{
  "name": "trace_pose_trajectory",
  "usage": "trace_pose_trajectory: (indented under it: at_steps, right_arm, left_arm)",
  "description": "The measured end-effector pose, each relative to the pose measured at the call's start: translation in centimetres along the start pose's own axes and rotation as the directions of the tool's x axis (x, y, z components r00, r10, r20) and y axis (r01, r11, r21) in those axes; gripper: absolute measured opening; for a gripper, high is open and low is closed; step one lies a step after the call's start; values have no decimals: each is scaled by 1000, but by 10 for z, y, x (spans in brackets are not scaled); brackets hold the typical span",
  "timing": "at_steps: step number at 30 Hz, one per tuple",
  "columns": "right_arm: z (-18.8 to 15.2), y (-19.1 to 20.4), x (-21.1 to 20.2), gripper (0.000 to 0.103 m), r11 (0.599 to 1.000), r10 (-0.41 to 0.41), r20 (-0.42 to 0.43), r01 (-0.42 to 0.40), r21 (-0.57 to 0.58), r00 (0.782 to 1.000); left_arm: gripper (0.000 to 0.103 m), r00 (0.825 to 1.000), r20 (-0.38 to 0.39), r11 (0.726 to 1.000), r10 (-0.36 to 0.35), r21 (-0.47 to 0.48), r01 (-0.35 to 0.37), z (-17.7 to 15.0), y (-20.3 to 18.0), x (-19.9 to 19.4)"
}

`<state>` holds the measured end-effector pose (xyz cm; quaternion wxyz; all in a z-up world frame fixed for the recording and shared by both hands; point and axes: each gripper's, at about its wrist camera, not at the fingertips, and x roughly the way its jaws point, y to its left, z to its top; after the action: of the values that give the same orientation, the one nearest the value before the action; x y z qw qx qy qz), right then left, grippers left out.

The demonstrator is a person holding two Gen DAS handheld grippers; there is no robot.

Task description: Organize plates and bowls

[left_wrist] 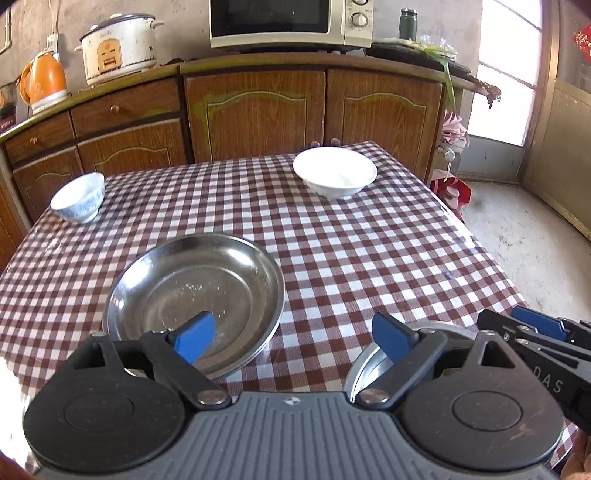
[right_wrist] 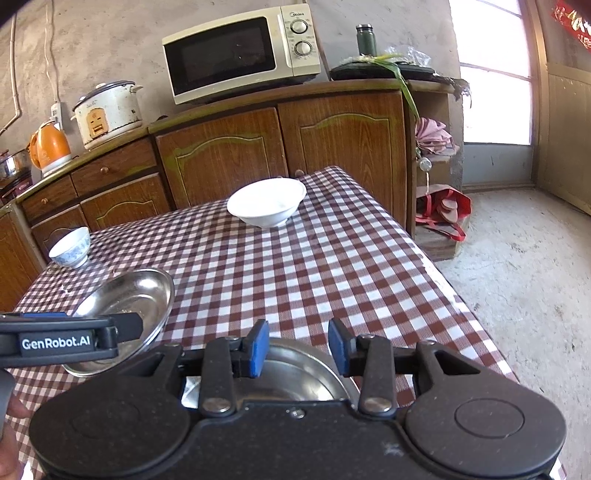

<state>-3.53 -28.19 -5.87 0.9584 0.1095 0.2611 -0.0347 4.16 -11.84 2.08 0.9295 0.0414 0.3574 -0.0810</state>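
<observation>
Left tool (left_wrist: 291,338) gapes empty; right tool (right_wrist: 298,347) half-open, empty. Steel plate (left_wrist: 195,295) just ahead: light, stiff, slippery; pinch its rim.

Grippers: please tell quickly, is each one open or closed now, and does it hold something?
Left gripper: open wide, holding nothing, above the steel plate.
Right gripper: partly open, nothing between its fingers.

Second steel plate (right_wrist: 295,376) mostly hidden behind right tool (right_wrist: 298,347); microwave (left_wrist: 288,22) top cut off.
</observation>
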Motion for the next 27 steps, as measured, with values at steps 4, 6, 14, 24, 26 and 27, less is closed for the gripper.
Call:
trace_pose_trajectory:
  at_steps: [4,6,14,24,26,27]
  right_arm:
    - [6,1,0,45,1000,5,11,-5,-7,1000]
    - [9,2,-1,45,1000,8,18,-8,-13,1000]
    - [22,4,0,50,1000,21,39,-20,-22,999]
    - [26,4,2,53,999,32,42,-31,-24,999]
    - [28,4,3,56,999,35,42,-34,-26,999]
    - [29,5,3,56,999,34,43,-33,-29,998]
  left_arm:
    - [95,1000,4,1000,-27,10,27,5,-2,-1]
    - [103,999,-1,999,-34,3,34,9,-2,0]
    - [103,999,34,999,-32,-1,32,21,-4,-4]
    - [103,999,26,1000,-25,4,25,27,-3,2]
    - [103,1000,25,1000,-17,4,17,29,-3,3]
    - [103,1000,24,1000,-14,3,14,31,-3,4]
